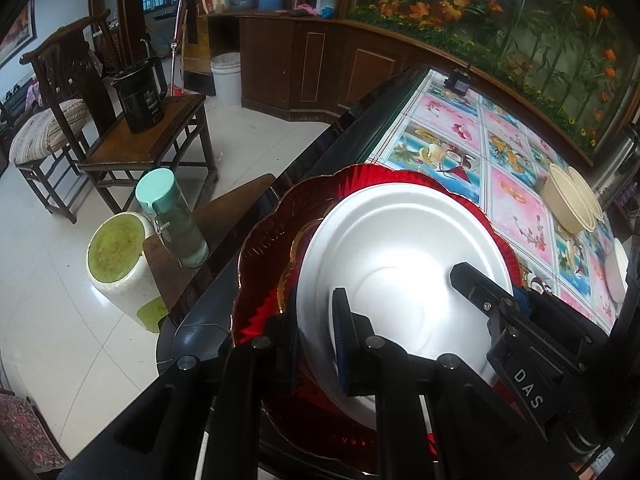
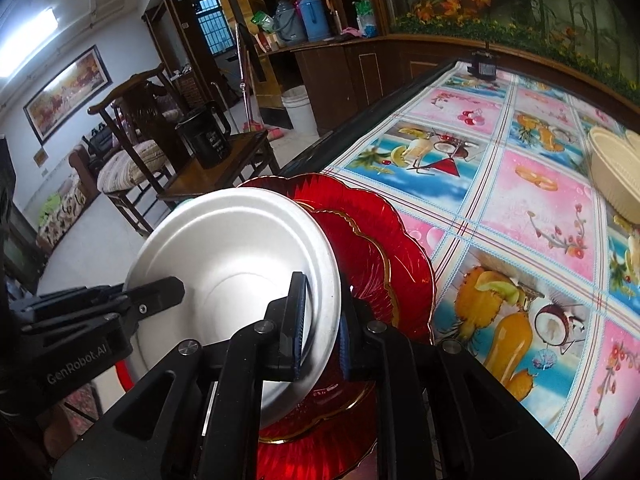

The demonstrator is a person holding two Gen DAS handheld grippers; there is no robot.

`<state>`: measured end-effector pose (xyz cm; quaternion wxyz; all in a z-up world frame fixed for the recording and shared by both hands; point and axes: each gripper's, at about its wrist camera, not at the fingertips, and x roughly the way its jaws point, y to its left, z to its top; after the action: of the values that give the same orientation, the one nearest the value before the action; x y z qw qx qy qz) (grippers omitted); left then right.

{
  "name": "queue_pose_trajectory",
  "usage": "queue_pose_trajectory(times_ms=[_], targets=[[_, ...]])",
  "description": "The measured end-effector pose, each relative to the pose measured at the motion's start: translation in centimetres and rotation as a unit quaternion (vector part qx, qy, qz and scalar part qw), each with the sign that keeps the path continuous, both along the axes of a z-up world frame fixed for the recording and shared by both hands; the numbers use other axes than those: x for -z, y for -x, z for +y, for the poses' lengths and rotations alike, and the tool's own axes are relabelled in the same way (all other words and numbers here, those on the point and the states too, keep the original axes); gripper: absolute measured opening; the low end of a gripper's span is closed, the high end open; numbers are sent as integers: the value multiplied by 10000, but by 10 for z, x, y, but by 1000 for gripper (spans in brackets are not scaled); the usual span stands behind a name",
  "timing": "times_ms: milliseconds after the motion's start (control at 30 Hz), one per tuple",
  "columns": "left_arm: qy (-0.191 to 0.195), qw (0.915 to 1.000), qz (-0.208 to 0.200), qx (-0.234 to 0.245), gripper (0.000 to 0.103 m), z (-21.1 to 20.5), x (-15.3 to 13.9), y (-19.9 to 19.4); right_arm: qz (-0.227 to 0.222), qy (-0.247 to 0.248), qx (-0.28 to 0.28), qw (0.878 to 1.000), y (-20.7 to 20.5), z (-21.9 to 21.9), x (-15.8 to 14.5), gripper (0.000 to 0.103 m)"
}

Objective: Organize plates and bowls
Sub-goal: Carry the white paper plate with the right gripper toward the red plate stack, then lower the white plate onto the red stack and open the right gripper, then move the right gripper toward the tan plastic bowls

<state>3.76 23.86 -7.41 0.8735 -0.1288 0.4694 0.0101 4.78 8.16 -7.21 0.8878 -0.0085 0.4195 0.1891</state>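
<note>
A white plate lies on a red glass plate with a gold rim, at the table's near corner. My left gripper is shut on the left rims of both plates. My right gripper is shut on the white plate at its right rim, with the red plate beneath; its right finger sits against the red plate. Each gripper shows in the other's view. Two cream bowls stand nested on the table at the right; they also show in the right wrist view.
The table wears a fruit-print cloth. A white dish edge shows at far right. Left of the table stand a green-lidded bottle, a white stool, a wooden side table with a black jug, and a chair.
</note>
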Motion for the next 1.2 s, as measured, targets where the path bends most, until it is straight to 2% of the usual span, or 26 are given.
queue_pose_trajectory(times_ms=[133,233,300,367,400,467,533,800,967,1067,1133,1200], targets=[[-34,10000,31,-43,13,0,0,0,-119,112,-48,9999,1,1,1,15],[-66,9999,38,-83,14,1,0,1,-68,-27,-126,9999,1,-1,3,28],[-105,9999,54,-112,14,1,-1,1,-111,-171,-179,9996,2,-4,1,29],[-127,9998,80,-138,17,2,0,1,-91,-274,-244,9993,3,-4,2,35],[-134,9998,86,-153,18,2,0,1,-99,-370,-306,9988,4,-5,1,37],[-147,9996,103,-209,20,4,0,2,-109,-478,-354,9982,6,-7,0,48],[-147,9995,123,-269,27,6,1,2,-115,-618,-382,9973,7,-10,0,51],[-237,9992,93,-318,37,5,-6,4,-101,-1043,-429,9936,5,-27,-4,51],[-332,9987,25,-374,38,5,-11,6,-243,-1291,-455,9903,7,-37,-12,51],[-551,9970,-141,-523,48,7,-22,10,-412,-1356,-483,9887,11,-44,-19,51],[-706,9949,-297,-660,62,7,-30,13,-503,-1343,-421,9888,11,-50,-23,51],[-837,9925,-465,-758,67,5,-39,16,-508,-1388,-288,9886,8,-60,-25,53]])
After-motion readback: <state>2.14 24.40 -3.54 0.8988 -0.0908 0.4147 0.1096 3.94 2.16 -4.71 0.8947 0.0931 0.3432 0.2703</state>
